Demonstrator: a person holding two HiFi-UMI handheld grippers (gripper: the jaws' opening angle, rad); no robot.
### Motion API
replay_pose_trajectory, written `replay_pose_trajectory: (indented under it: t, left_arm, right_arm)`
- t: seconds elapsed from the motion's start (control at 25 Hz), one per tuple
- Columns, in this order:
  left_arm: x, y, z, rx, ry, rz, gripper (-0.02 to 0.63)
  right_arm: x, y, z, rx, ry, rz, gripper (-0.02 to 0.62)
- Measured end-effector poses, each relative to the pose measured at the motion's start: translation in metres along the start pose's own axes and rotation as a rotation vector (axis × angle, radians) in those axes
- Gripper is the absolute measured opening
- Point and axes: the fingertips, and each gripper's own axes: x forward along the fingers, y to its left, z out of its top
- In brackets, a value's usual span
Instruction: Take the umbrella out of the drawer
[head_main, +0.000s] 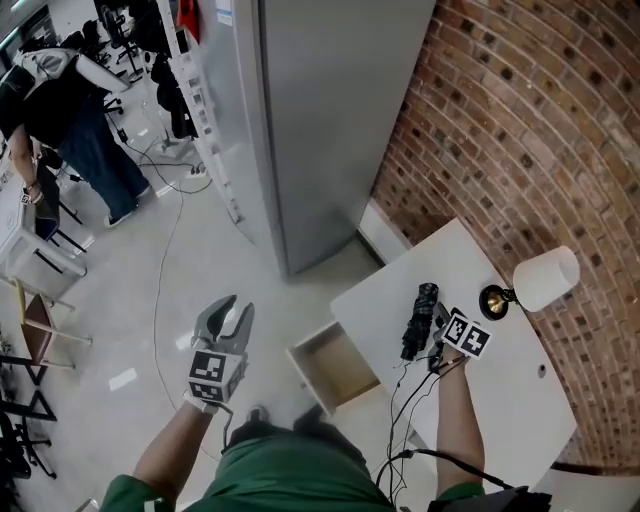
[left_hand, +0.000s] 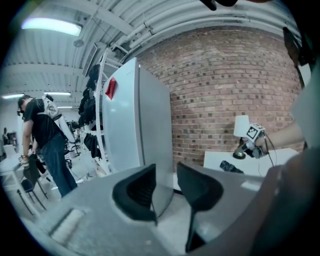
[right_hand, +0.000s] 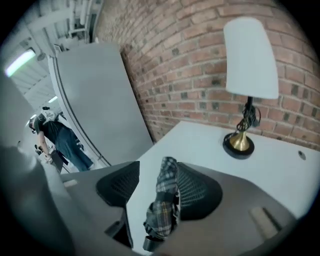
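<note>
A folded dark plaid umbrella (head_main: 418, 320) lies on the white table (head_main: 500, 400). My right gripper (head_main: 437, 322) hovers just beside and above it. In the right gripper view the umbrella (right_hand: 164, 200) lies between the spread jaws, close to the right finger (right_hand: 200, 192), with a clear gap to the left finger; the gripper (right_hand: 155, 182) is open. The drawer (head_main: 300, 362) stands pulled out at the table's left side and looks empty. My left gripper (head_main: 232, 312) hangs open over the floor with nothing in it, and in its own view that gripper (left_hand: 167, 187) is empty too.
A lamp (head_main: 540, 280) with a white shade and brass base stands on the table by the brick wall (head_main: 520, 130). A tall grey cabinet (head_main: 320, 120) rises behind the drawer. A person (head_main: 60, 110) stands far left among chairs. Cables run from my right arm.
</note>
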Motion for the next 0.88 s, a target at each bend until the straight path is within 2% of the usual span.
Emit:
replay_pose_trajectory:
  t: [0.12, 0.2, 0.44, 0.72, 0.88]
  left_arm:
    - [-0.002, 0.021, 0.016, -0.002, -0.048, -0.002, 0.128]
    - [-0.006, 0.033, 0.028, 0.004, -0.083, -0.015, 0.126]
    - [-0.036, 0.068, 0.059, 0.038, -0.179, -0.077, 0.078]
    - [-0.091, 0.093, 0.093, 0.063, -0.303, -0.183, 0.072]
    - [-0.12, 0.093, 0.113, 0.056, -0.365, -0.245, 0.063]
  right_arm:
    - [-0.051, 0.031, 0.036, -0.061, -0.217, 0.037, 0.201]
    - [-0.084, 0.053, 0.047, -0.104, -0.297, 0.045, 0.188]
    - [-0.164, 0.131, 0.051, -0.19, -0.392, 0.061, 0.149]
    - [-0.257, 0.236, 0.05, -0.282, -0.588, 0.032, 0.125]
    - [-0.306, 0.281, 0.035, -0.358, -0.691, -0.001, 0.067]
